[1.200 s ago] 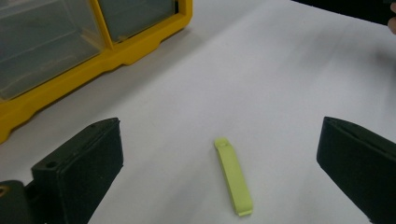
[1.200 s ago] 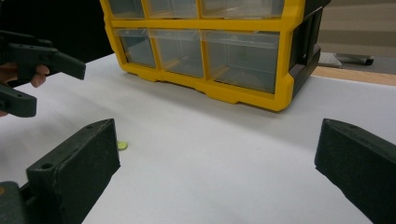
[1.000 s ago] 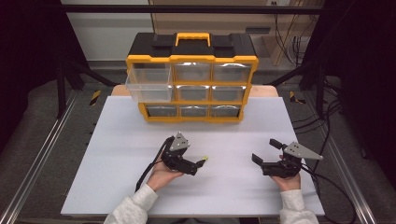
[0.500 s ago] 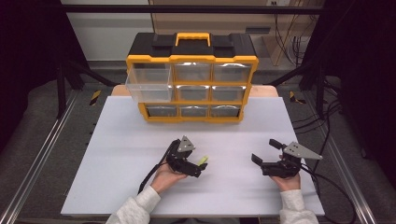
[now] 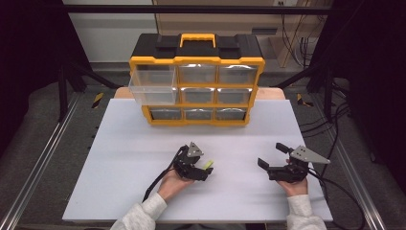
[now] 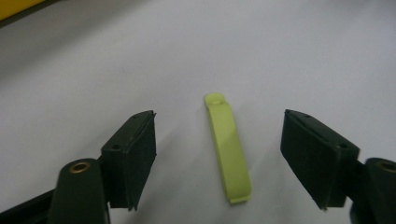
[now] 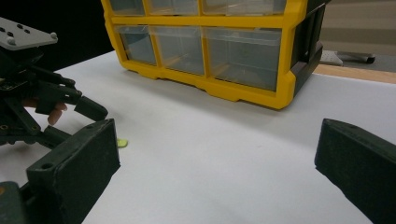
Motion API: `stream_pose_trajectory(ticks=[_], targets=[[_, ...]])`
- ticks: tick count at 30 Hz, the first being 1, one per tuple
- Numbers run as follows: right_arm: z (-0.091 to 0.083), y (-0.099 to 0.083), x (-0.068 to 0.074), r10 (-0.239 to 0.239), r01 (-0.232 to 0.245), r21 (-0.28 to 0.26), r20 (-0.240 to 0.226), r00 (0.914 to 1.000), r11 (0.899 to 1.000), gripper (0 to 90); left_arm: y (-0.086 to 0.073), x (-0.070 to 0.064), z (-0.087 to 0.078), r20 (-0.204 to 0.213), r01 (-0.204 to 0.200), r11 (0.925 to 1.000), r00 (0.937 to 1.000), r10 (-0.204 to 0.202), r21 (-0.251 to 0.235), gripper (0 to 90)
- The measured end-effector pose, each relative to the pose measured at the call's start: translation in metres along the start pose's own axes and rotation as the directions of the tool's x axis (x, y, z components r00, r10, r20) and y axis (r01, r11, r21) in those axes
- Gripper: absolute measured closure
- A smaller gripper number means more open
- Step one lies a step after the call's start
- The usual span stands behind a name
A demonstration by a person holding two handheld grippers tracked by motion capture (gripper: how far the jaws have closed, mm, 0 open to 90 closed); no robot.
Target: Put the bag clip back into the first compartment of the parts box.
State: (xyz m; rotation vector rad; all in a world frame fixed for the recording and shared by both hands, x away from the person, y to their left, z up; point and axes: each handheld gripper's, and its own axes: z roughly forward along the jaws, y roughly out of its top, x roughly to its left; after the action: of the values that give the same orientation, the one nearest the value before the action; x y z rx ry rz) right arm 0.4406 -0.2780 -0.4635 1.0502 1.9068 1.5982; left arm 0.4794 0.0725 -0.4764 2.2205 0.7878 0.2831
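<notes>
Strip [image 5: 208, 165] of lime-green plastic lies flat on the white bench [image 5: 119, 143], well in front of the yellow drawer cabinet [image 5: 197, 79]. From the high view, the left tool [image 5: 203, 171] has slid toward it over the last second and now sits right at it, jaws spread; the right tool [image 5: 270, 156] has stayed put, released, further from the cabinet's right end. That move suggests a pickup is next. One clear drawer [image 5: 152, 86] at the cabinet's top left stands pulled out.

Left gripper view: the strip [image 6: 227, 147] lies between the open jaws, untouched, nothing blocking a close.

Right gripper view: jaws wide apart and empty; cabinet [image 7: 219, 46] ahead, the strip's tip [image 7: 122, 143] beside the left tool [image 7: 70, 112].
</notes>
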Motion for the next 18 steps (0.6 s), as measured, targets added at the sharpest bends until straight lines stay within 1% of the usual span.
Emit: stream_pose_trajectory(ticks=[1, 2, 3, 4, 5, 6, 10, 14, 18], targets=[[0.0000, 0.0000, 0.0000, 0.000, 0.000, 0.000, 0.000, 1.0000, 1.000, 0.4, 0.0000, 0.0000, 0.0000, 0.000, 0.000, 1.0000, 1.0000, 0.000, 0.000, 28.9], [0.0000, 0.0000, 0.0000, 0.000, 0.000, 0.000, 0.000, 1.0000, 1.000, 0.4, 0.0000, -0.0003, 0.0001, 0.001, -0.003, 1.0000, 1.0000, 0.003, 0.003, 28.9], [0.0000, 0.0000, -0.0001, 0.001, -0.001, 0.002, -0.002, 1.0000, 1.000, 0.4, -0.0001, -0.0012, 0.0004, -0.001, -0.004, 1.0000, 1.0000, 0.004, 0.003, 34.1], [0.0000, 0.0000, -0.0001, 0.001, -0.001, 0.002, -0.002, 1.0000, 1.000, 0.4, 0.0000, -0.0016, 0.0005, -0.004, -0.007, 1.0000, 1.0000, 0.007, 0.006, 35.8], [0.0000, 0.0000, -0.0001, 0.001, -0.001, 0.002, -0.002, 1.0000, 1.000, 0.4, 0.0001, -0.0023, 0.0009, -0.008, -0.008, 0.9999, 0.9999, 0.008, 0.009, 35.8], [0.0001, 0.0000, -0.0002, 0.000, 0.000, 0.002, -0.002, 1.0000, 1.000, 0.4, 0.0002, -0.0037, 0.0015, -0.007, -0.009, 0.9999, 0.9999, 0.009, 0.008, 39.1], [0.0007, -0.0004, -0.0007, -0.009, 0.009, 0.001, 0.000, 1.0000, 1.000, 0.4, 0.0007, -0.0059, 0.0025, -0.012, -0.015, 0.9998, 0.9998, 0.015, 0.014, 45.1], [0.0006, -0.0003, -0.0003, -0.002, 0.002, 0.002, -0.001, 1.0000, 1.000, 0.4, 0.0008, -0.0079, 0.0041, -0.018, -0.022, 0.9995, 0.9996, 0.022, 0.022, 52.1], [0.0006, -0.0003, -0.0005, -0.003, 0.003, 0.003, -0.001, 1.0000, 1.000, 0.4, 0.0009, -0.0096, 0.0058, -0.024, -0.029, 0.9990, 0.9993, 0.030, 0.033, 57.2]])
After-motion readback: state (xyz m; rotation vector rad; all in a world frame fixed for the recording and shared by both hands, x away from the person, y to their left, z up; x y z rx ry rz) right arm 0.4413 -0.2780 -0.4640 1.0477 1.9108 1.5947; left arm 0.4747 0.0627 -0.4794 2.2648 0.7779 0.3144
